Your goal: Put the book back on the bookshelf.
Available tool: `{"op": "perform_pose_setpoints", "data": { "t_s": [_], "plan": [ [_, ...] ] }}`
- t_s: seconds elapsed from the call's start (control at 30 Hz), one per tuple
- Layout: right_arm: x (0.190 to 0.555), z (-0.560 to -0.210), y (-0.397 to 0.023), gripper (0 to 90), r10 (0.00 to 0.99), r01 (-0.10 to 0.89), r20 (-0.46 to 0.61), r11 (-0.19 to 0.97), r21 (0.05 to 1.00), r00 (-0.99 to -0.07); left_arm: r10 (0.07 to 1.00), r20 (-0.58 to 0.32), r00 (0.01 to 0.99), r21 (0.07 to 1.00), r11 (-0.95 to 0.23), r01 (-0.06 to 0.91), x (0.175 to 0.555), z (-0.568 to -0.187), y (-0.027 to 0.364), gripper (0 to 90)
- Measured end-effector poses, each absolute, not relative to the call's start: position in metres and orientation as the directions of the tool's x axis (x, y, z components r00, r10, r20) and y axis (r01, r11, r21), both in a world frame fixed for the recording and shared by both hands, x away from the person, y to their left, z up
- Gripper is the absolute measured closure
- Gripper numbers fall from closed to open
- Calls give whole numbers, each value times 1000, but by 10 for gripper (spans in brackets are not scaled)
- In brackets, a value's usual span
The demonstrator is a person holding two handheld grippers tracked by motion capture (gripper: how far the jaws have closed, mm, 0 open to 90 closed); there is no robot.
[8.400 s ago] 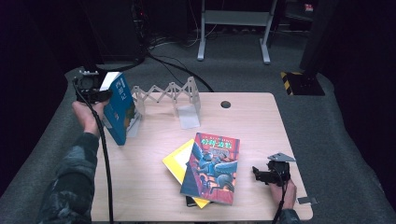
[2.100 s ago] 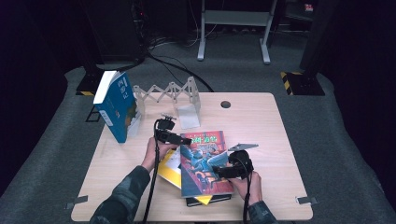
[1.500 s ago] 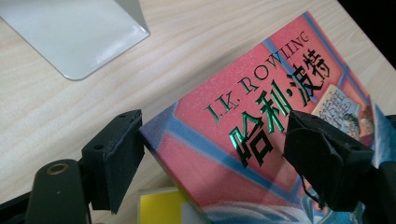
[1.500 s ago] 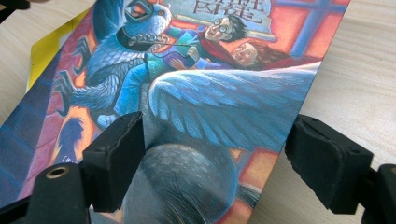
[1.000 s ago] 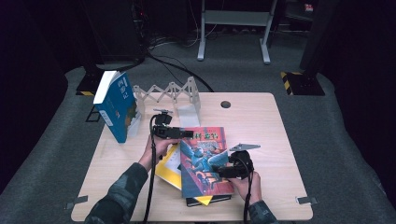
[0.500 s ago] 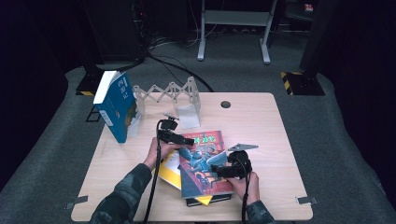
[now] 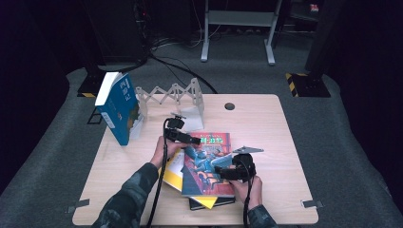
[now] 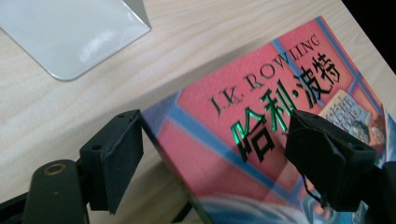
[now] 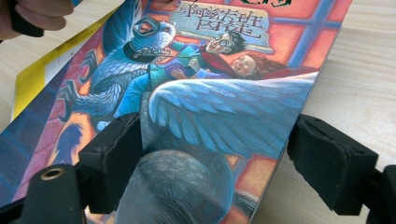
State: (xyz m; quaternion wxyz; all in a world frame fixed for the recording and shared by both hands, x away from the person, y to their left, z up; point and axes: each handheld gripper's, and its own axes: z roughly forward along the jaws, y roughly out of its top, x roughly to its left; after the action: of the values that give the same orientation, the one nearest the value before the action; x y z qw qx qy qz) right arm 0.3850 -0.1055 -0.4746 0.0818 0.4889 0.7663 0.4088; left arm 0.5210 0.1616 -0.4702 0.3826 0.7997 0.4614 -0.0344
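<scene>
Both your forearms come in from the bottom edge. Your left gripper (image 7: 194, 140) points to the right, jaws apart. Your right gripper (image 7: 219, 172) points to the left, and its jaws have just been opening with the book cover between them.

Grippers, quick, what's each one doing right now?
Left gripper: open, jaws straddling the Harry Potter book corner.
Right gripper: open over its cover.

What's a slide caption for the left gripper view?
Left gripper with open jaws straddling the corner of the red book on the wooden table.
</scene>
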Motion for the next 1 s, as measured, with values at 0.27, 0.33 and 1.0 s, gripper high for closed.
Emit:
{"op": "perform_pose_setpoints", "data": {
  "t_s": [0.27,0.33,1.0],
  "plan": [
    [384,-474,-105,179,820,681,268,190,707,-506,659,-482,578,539,-297,788,519,-477,160,161],
    [385,-474,-105,179,817,680,267,195,707,-511,679,-459,573,536,-304,788,517,-476,156,134],
    [384,-471,-104,186,829,678,242,206,706,-504,726,-176,665,601,-456,657,485,-417,128,404]
  ]
}}
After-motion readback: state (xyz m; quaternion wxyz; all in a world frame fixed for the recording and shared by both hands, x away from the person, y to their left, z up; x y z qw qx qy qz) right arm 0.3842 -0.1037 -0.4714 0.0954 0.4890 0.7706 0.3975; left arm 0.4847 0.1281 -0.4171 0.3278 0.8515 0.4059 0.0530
